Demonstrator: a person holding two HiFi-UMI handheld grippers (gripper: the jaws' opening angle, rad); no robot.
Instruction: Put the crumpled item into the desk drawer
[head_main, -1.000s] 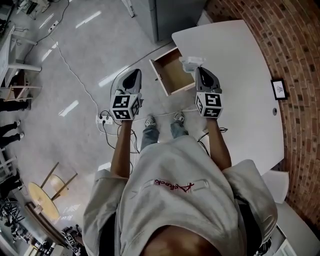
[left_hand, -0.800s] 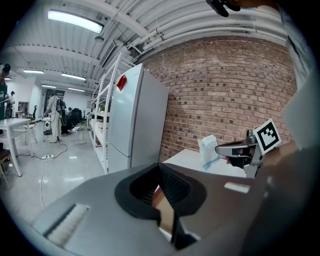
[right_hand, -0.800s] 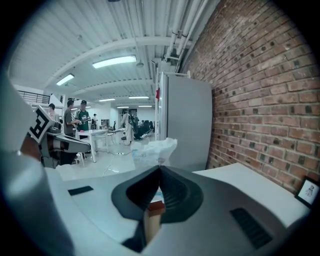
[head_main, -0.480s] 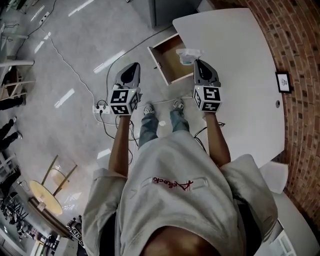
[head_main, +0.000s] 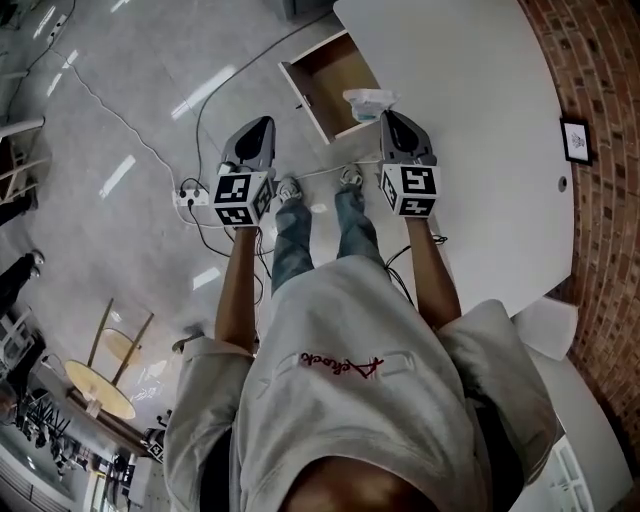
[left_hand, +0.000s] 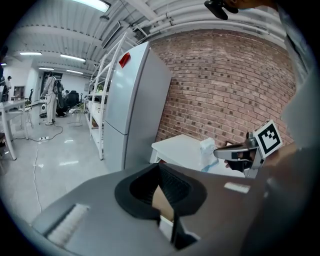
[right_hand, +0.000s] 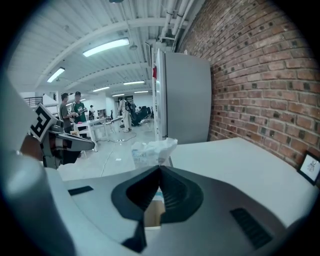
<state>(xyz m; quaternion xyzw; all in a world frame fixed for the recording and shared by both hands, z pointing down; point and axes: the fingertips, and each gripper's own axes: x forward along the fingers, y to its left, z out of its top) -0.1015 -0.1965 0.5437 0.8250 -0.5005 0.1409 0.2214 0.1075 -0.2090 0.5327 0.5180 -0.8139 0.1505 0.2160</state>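
Head view: the right gripper (head_main: 386, 116) has its fingers clamped on the crumpled item (head_main: 366, 101), which hangs over the edge of the open desk drawer (head_main: 325, 80) nearest the tabletop (head_main: 480, 110). The left gripper (head_main: 264, 124) hangs left of the drawer. Red script on the shirt (head_main: 345, 368) is not legible. Left gripper view: fingers together, nothing between them. Right gripper view: the item is pinched at the fingertips. It is judged light, soft and crushable, best held by a bunched fold. Its bluish print is unreadable.

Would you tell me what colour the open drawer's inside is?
Brown; the drawer shows best in head view.
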